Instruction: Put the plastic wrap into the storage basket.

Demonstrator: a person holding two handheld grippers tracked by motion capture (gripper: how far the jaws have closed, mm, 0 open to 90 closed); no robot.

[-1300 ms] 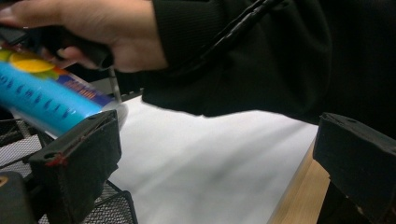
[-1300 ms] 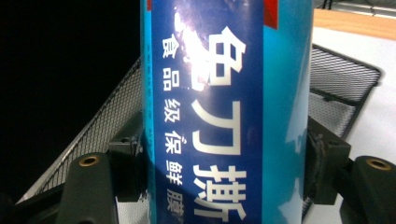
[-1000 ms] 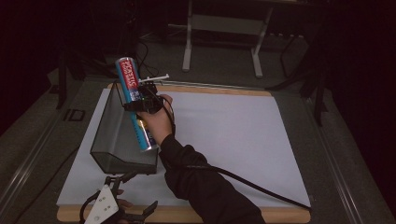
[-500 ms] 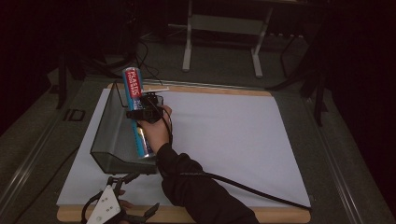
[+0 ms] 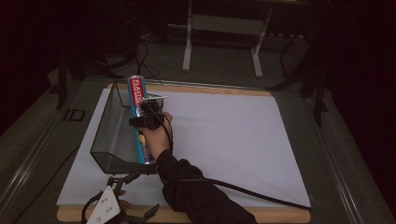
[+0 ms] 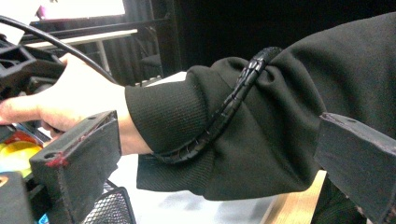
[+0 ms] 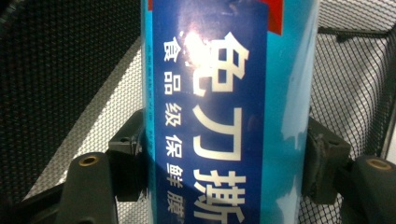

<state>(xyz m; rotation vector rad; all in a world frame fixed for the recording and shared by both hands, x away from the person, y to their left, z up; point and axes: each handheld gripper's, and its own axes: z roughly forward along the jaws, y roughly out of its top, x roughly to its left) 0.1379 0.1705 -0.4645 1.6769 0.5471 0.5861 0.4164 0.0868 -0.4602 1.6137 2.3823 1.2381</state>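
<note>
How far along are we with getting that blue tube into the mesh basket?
Done: the right gripper has the tall blue plastic-wrap tube clamped and its lower end inside the black wire-mesh basket. In hand: it is leaning on the basket's rim, not released. Left: lay it down and let go. The left gripper waits open nearby.

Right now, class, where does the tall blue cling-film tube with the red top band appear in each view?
High view: the tube leans in the black mesh basket, left of centre.
Left gripper view: I cannot make it out.
Right gripper view: centre, clamped between the jaws.
Shared landmark: the basket.
</note>
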